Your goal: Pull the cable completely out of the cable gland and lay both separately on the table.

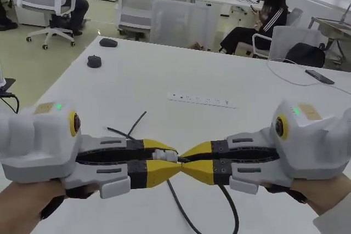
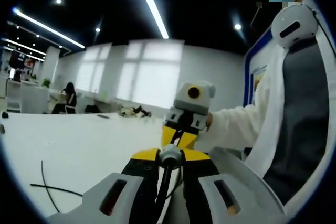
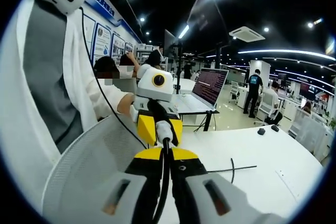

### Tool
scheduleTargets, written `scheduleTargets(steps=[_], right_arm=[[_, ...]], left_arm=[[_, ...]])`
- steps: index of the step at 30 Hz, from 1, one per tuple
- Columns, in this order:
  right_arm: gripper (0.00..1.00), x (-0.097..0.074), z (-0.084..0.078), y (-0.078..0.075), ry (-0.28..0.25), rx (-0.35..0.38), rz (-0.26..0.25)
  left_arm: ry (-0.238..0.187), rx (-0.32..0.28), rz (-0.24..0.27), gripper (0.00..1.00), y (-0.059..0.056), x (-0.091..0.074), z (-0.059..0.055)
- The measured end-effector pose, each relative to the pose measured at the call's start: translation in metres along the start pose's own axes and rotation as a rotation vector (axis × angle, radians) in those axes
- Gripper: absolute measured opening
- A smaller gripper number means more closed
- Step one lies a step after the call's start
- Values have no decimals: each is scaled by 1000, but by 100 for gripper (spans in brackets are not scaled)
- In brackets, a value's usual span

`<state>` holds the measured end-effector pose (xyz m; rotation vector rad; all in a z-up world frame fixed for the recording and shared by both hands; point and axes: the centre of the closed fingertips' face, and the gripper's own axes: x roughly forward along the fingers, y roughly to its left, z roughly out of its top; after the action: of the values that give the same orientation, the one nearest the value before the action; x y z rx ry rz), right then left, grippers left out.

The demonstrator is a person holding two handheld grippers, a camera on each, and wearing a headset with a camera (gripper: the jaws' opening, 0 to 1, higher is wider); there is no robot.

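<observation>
Fingers tip to tip over worktop: left fingers clenched on cable gland; right fingers clenched on cable just beside it. Cable apparently still threaded; extraction and separate placement outstanding.

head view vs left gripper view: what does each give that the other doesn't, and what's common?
Head view: the power strip, the grippers' green lights, and cable slack trailing below the right gripper.
Left gripper view: ceiling light strips, the person's white sleeve and torso.
Both: the left gripper shut on the cable gland, tip to tip with the right one; loose black wires on the table; a seated person behind.
</observation>
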<state>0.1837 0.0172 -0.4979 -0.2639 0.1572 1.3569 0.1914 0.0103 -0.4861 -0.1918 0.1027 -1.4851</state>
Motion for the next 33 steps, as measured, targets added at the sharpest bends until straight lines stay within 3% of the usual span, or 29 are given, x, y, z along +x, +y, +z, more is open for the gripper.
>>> scheduleTargets(steps=[9,16,23,33], right_arm=[[2,2,2,-5,-12,-2,-13],[2,3,-5,-7,-2,3,-23],[2,-6,-19,-11,9,13,-51],[2,-19,-56,-16,115,16,-86]], left_arm=[[-9,-2,14,16,2,-1,2],[-1,-2,30,16,6,-3,0],[11,-15,40,16,9,-3,-3],[26,-15,45,16,9,-2,-6]])
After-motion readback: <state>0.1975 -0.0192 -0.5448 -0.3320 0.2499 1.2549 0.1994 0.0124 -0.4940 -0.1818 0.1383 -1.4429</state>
